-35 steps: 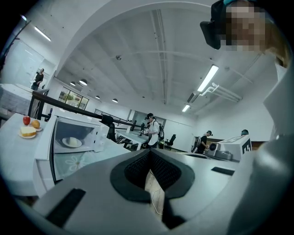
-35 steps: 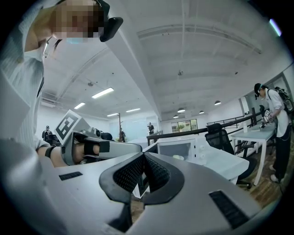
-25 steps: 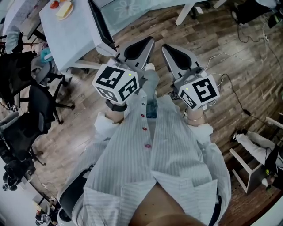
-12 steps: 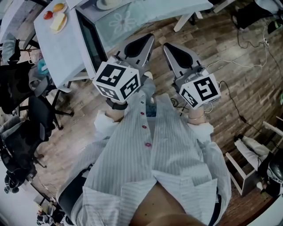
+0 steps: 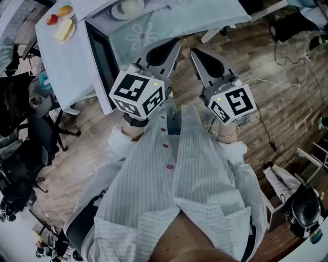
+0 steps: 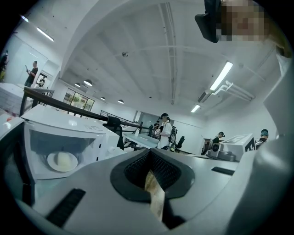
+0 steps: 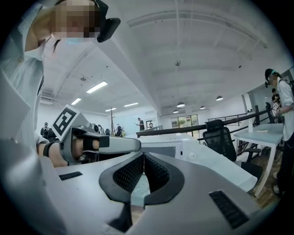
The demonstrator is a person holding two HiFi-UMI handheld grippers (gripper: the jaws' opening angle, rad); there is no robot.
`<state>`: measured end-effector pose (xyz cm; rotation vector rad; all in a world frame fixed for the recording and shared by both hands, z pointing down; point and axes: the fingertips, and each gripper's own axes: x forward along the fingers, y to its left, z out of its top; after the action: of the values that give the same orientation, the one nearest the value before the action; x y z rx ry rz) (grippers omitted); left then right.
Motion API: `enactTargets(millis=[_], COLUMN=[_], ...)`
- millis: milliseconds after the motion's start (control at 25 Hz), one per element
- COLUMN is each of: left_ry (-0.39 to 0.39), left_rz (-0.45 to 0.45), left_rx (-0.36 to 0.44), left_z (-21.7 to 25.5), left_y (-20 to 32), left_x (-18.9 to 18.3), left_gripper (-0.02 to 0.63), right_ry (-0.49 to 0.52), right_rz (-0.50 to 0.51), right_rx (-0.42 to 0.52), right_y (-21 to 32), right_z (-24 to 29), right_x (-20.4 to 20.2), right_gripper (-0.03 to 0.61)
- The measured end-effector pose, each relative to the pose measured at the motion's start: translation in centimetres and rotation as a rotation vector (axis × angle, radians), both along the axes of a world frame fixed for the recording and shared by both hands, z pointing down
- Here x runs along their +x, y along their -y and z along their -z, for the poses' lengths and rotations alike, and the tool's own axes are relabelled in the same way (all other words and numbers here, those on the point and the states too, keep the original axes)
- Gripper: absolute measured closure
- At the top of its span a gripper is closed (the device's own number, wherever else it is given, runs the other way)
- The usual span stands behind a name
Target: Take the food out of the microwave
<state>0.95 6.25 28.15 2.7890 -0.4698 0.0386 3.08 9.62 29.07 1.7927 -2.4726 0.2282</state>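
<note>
An open white microwave (image 6: 69, 137) stands on a table with a pale flowered cloth (image 5: 154, 25). Its dark door (image 5: 100, 56) is swung out to the left. Inside lies a white plate with a pale round bun (image 6: 62, 160), also at the top edge of the head view as the plate (image 5: 128, 7). My left gripper (image 5: 174, 45) (image 6: 148, 152) is shut and empty, pointing level at the microwave and still short of it. My right gripper (image 5: 197, 53) (image 7: 144, 155) is beside it, also shut and empty. The right gripper view shows the left gripper (image 7: 108, 144) and the microwave's front (image 7: 183, 149).
A plate of fruit and bread (image 5: 61, 25) sits on a white surface left of the door. Black office chairs (image 5: 31, 133) stand at the left. Cables (image 5: 287, 56) run over the wooden floor at the right, near a white stool (image 5: 287, 179). Several people stand far behind.
Both grippers have moved forward together toward the table. The table and microwave door have come closer, and the plate with the bun has come into the head view.
</note>
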Motion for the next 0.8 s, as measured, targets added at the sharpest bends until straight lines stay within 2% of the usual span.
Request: enactTargets(millis=[440,800], left_ry=[0.017,0.012], left_rz=[0.068,0.176], left_rx=[0.002,-0.003], left_z=[-0.9,-1.2], left_y=[4.0,8.6], left_x=[-1.1,1.8], left_gripper=[0.606,0.606], right_ry=[0.029,0.047], right_rz=[0.06,0.168], right_rx=[-0.025,-0.018], right_y=[4.4,9.0], right_z=[-1.8,-1.5], right_x=[-1.1,2.3], right_gripper=[0.546,0.546])
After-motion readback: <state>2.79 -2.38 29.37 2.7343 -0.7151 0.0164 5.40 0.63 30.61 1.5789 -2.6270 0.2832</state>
